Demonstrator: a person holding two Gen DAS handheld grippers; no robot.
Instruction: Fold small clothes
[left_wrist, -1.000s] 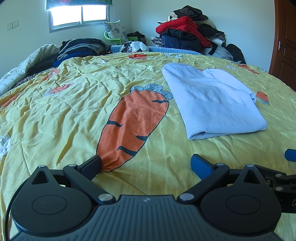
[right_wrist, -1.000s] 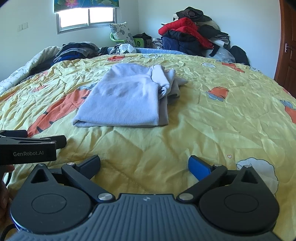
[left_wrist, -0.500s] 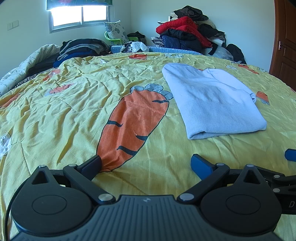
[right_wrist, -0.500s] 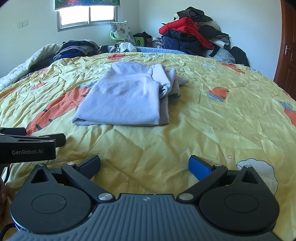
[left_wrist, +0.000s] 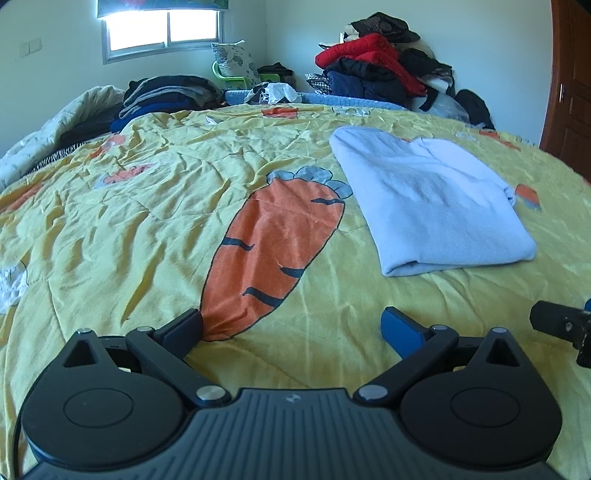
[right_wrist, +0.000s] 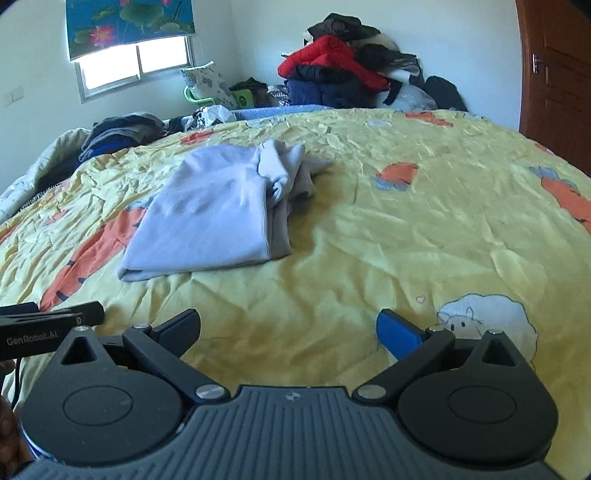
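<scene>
The sweater (left_wrist: 428, 199) is lying folded on the bed (left_wrist: 147, 221), in the left wrist view toward the right side of the yellow cover, well away from the near edge. Its folded edge is facing the camera and its far end is pointing toward the back of the bed. A big orange carrot print (left_wrist: 273, 251) is lying just beside it on the left, not touching it. The left gripper (left_wrist: 291, 325) is hovering low over the near edge of the bed, its jaws are standing wide open and holding nothing. One finger is black, the other one is blue. At the right border a black part of the right gripper (left_wrist: 561, 326) is showing. A pile of clothes (left_wrist: 373, 70) is sitting behind the far edge, by the wall, and a darker pile (left_wrist: 166, 96) is lying at the far left corner under the window (left_wrist: 162, 29).

In the right wrist view the sweater (right_wrist: 207, 218) is lying left of the middle of the bed (right_wrist: 406, 240), with bunched sleeves (right_wrist: 284, 173) at its far right corner. The right gripper (right_wrist: 288, 325) is hanging over the near edge, its jaws are also wide open and empty, well apart from the sweater. A sheep print (right_wrist: 484, 325) is showing just beside its blue finger. The left gripper (right_wrist: 48, 325) is reaching in from the left border. A brown door (right_wrist: 557, 74) is standing at the right.
</scene>
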